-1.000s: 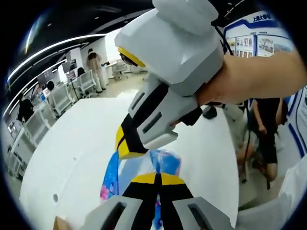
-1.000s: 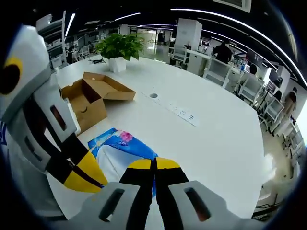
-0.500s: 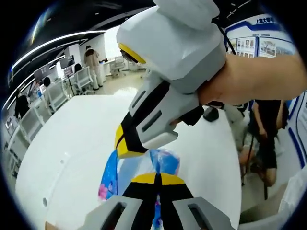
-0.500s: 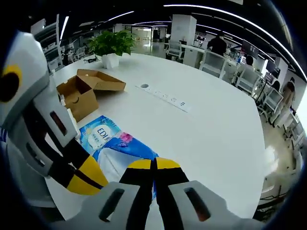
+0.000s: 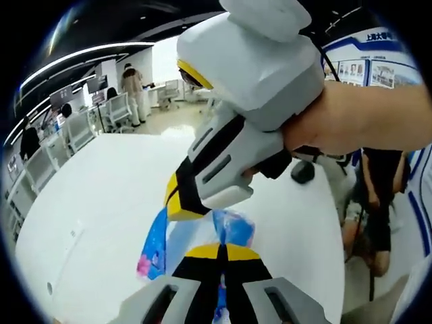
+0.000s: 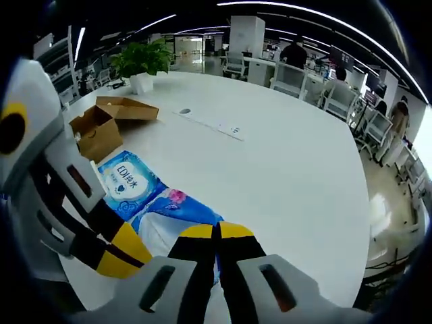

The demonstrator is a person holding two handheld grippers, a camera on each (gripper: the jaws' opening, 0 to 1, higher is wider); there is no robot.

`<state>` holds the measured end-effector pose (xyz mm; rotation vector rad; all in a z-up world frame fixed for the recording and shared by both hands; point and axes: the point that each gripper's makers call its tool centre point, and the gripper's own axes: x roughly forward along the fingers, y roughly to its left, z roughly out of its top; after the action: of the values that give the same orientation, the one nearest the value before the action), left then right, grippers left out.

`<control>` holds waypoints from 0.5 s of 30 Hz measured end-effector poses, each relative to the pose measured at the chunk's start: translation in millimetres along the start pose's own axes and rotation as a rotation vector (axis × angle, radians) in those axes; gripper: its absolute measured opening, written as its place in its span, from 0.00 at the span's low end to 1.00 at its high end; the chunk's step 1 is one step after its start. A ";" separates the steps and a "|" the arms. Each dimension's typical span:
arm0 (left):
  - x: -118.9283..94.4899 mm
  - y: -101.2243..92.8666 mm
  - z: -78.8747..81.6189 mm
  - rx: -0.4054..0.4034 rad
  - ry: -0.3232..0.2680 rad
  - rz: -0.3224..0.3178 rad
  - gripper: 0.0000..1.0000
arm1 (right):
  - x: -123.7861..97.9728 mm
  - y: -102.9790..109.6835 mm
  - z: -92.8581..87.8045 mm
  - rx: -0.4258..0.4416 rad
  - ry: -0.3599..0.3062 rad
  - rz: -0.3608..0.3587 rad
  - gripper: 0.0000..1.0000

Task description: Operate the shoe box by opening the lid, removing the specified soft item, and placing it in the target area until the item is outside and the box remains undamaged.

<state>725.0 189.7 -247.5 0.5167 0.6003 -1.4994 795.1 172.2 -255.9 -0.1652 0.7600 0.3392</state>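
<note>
Lighting bright and even, from long ceiling light strips [image 6: 324, 20] overhead. Glare washes out a window [image 5: 162, 61] in the left gripper view. The white table [image 6: 283, 169] reflects strongly; shadows on it are faint and soft. Heavy fisheye bending at edges. Distant background slightly soft; near objects sharp.

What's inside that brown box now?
The shoe box stands open on the table, lid flapped back. Its inside is mostly shadowed and hidden by its walls, so I cannot tell.
</note>
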 end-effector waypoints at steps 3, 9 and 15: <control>6.6 -0.1 -2.5 -0.014 0.005 -0.007 0.00 | 3.5 -3.3 -4.4 0.007 0.004 0.000 0.00; 17.5 -2.4 -4.8 -0.047 0.003 -0.028 0.00 | 7.9 -9.4 -13.1 0.018 0.015 0.000 0.00; 27.7 -0.5 -13.4 -0.076 0.015 -0.031 0.00 | 14.7 -14.7 -21.3 0.029 0.026 -0.002 0.00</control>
<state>723.3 177.5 -275.7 0.4617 0.6775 -1.4971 796.5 156.3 -281.0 -0.1435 0.7897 0.3250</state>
